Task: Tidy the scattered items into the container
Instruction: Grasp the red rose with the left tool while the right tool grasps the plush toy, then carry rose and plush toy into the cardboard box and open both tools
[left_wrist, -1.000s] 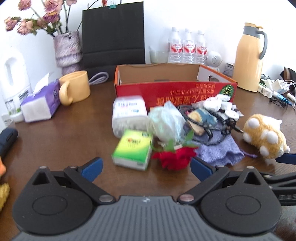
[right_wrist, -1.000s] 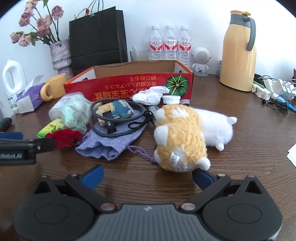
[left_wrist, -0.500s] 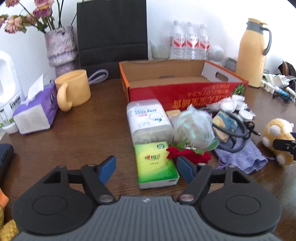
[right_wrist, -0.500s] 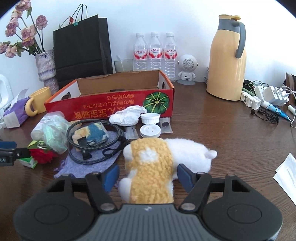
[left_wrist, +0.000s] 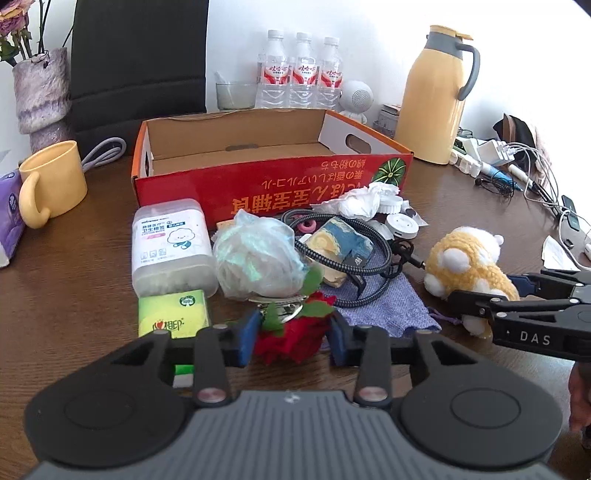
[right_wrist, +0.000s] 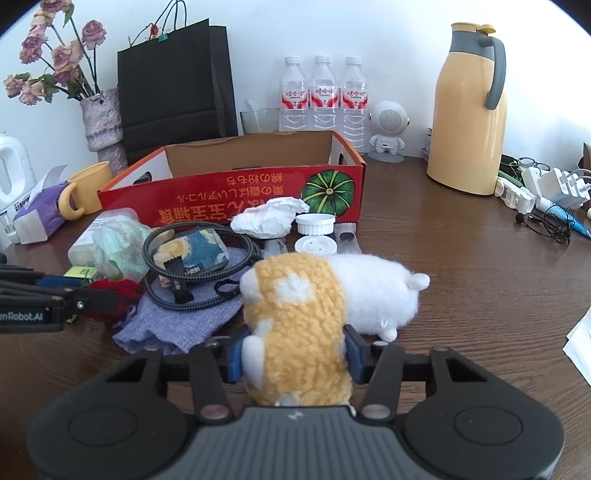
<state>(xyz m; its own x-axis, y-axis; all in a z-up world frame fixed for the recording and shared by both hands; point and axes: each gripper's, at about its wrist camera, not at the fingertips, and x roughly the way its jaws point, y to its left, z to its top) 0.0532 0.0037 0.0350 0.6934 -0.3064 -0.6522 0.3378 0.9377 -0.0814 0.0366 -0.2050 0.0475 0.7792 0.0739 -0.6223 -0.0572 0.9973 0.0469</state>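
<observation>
Plush orange-and-white toy animal (right_wrist: 295, 314) lies near our table's (right_wrist: 461, 277) front edge, long axis toward the red cardboard box (right_wrist: 236, 199); our right gripper (right_wrist: 293, 354), just closing, squeezes it. Left gripper (left_wrist: 291, 339), also closing, brackets a red fabric rose (left_wrist: 291, 332).

Left gripper (left_wrist: 293, 341): black linkage arms, blue pads, silver pivot screws, round black housings, ribbed grey base. Right gripper (right_wrist: 293, 356): same build, same blue pads and silver screws. Side views showed white lettering: "DAS" on right, "nRobot.AI" on left.
</observation>
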